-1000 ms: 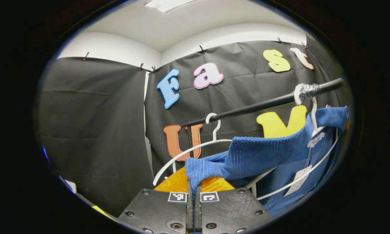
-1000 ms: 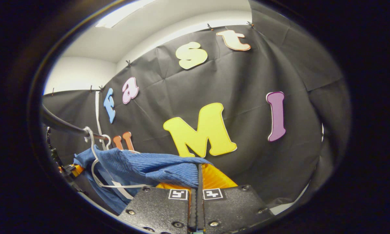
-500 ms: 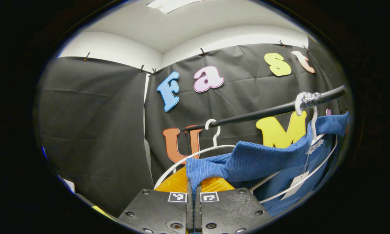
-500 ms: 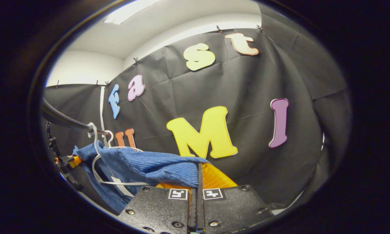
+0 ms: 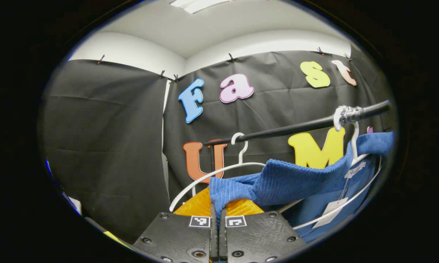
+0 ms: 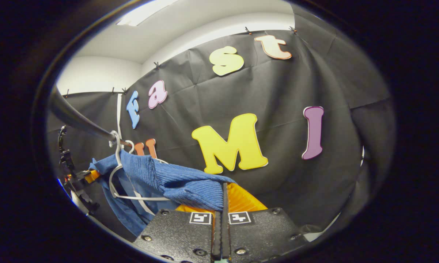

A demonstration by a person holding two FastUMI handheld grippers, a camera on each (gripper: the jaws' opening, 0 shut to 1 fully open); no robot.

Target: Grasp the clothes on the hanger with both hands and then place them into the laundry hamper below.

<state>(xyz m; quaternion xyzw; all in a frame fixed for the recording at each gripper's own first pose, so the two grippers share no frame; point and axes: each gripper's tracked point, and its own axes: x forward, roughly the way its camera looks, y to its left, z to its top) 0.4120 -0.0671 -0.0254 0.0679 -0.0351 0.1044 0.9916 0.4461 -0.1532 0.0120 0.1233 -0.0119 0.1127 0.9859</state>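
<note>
We see one blue ribbed sweater [image 5: 296, 179] still draped on a white hanger [image 5: 354, 137] that hooks over a black rail [image 5: 288, 128]. A pale tag [image 5: 330, 208] dangles from the sweater's neck area.

In the left gripper view, the left gripper [image 5: 218, 204] has its two fingers brought together with almost no gap, and a bunched fold of the sweater's shoulder sits pinched between them. The knit runs from that fold up and to the right toward the hanger's hook.

In the right gripper view, the right gripper [image 6: 222, 204] is likewise closed to a thin slit, with the other shoulder of the sweater [image 6: 182, 184] caught between its fingers. From there the cloth stretches left toward the hanger [image 6: 118, 175], which hangs from the rail [image 6: 76, 120] near the left edge. Part of the left gripper [image 6: 76, 179] shows dimly at the far left, beside the sweater; we cannot tell its finger state from this view.

We count two white hangers in the left gripper view: the one carrying the sweater, and a second hanger [image 5: 219, 170] that sits farther left on the rail, its hook looped over the bar and its curved arm sweeping down just behind the left gripper. There is one rail and one sweater.

Around all this hangs black cloth [image 5: 106, 138] clipped up as the booth's wall, with white wall [image 5: 139, 54] above it, a white ceiling, and a ceiling light [image 5: 197, 4] at the top edge.
</note>
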